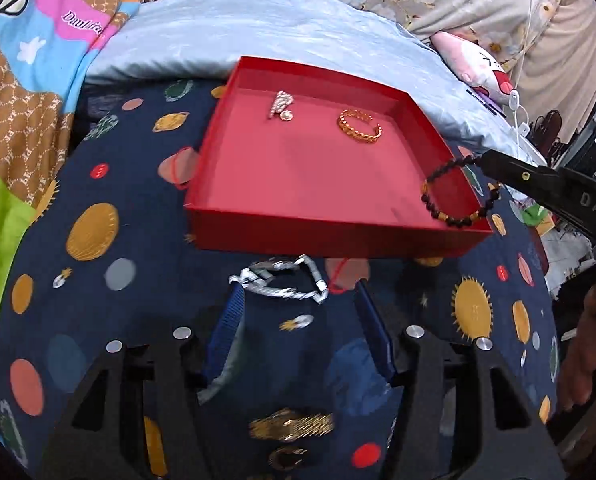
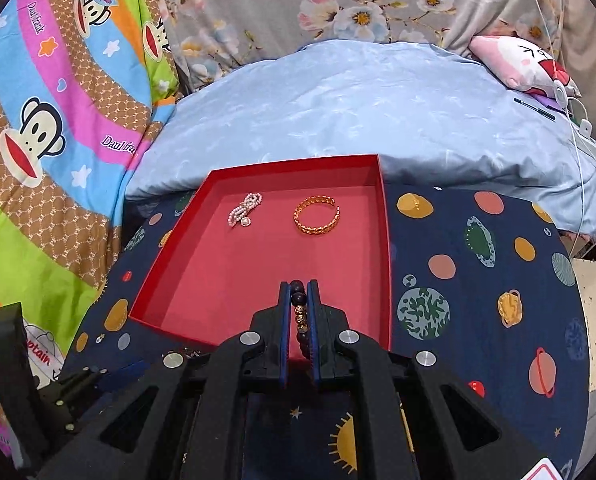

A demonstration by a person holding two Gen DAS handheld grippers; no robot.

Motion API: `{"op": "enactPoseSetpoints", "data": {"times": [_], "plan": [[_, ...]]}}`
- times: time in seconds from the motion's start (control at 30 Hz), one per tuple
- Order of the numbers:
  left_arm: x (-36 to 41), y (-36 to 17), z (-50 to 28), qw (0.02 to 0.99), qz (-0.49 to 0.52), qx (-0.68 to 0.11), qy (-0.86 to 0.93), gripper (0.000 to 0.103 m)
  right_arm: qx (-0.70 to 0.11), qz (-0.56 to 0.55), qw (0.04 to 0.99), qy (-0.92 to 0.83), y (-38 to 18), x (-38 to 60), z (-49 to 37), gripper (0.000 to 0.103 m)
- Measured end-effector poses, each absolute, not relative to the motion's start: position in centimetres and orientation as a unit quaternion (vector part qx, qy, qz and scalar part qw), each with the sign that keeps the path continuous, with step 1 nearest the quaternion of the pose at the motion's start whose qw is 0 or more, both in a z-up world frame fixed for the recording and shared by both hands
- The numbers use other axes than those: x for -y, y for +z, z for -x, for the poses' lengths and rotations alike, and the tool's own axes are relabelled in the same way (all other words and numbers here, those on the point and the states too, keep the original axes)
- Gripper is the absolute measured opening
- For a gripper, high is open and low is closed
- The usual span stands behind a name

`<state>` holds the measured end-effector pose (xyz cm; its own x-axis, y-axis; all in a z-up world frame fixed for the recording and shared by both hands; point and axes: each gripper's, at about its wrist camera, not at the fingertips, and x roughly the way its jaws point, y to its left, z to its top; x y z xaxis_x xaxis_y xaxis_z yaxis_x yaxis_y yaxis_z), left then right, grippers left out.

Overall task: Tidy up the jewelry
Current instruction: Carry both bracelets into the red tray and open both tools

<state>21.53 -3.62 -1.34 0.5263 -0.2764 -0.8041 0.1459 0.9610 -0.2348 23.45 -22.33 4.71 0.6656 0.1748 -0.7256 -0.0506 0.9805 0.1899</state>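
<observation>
Tray [image 2: 382,240] holds pearl piece [image 2: 245,210] and gold cuff [image 2: 316,214]. Right claw [image 2: 298,296] clamps bead bracelet [image 1: 450,196] over it; left claw [image 1: 298,300] gapes above silver chain [image 1: 285,284], unpicked.

Brooch [image 2: 245,210] left of bangle [image 2: 316,213] in tray [image 2: 386,264]; chain bracelet [image 1: 281,282] before tray

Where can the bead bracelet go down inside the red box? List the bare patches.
The red box floor is bare across its near half, from the near-left corner to under the right gripper holding the bead bracelet. The far strip is taken: pearl piece left, gold bangle right, with a narrow gap between.
</observation>
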Motion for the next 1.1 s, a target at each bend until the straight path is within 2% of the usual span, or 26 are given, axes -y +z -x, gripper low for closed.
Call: {"op": "enactPoseSetpoints", "data": {"times": [0.13,0.27,0.4,0.67,0.83,1.1], "plan": [[5.2,-2.2,-22.5,0.881,0.048,-0.463,-0.083,0.046,-0.405,-0.084,0.909,0.059,4.6,22.8,-23.5,0.007],[5.0,-3.1,-22.9,0.878,0.04,-0.471,-0.069,0.033,-0.407,-0.086,0.907,0.063,4.3,23.0,-23.7,0.007],[4.8,-3.1,-22.4,0.877,0.02,-0.474,-0.074,0.027,-0.408,-0.089,0.906,0.068,4.1,22.9,-23.8,0.007],[2.6,-2.5,-21.9,0.868,0.038,-0.49,-0.075,0.026,-0.409,-0.095,0.905,0.072,3.7,22.9,-23.7,0.007],[4.5,-1.0,-21.5,0.873,0.044,-0.474,-0.111,0.027,-0.409,-0.097,0.905,0.071,3.6,22.9,-23.7,0.007],[6.2,-3.1,-22.2,0.858,0.046,-0.498,-0.117,0.026,-0.407,-0.1,0.906,0.066,3.8,23.8,-23.5,0.007]]}}
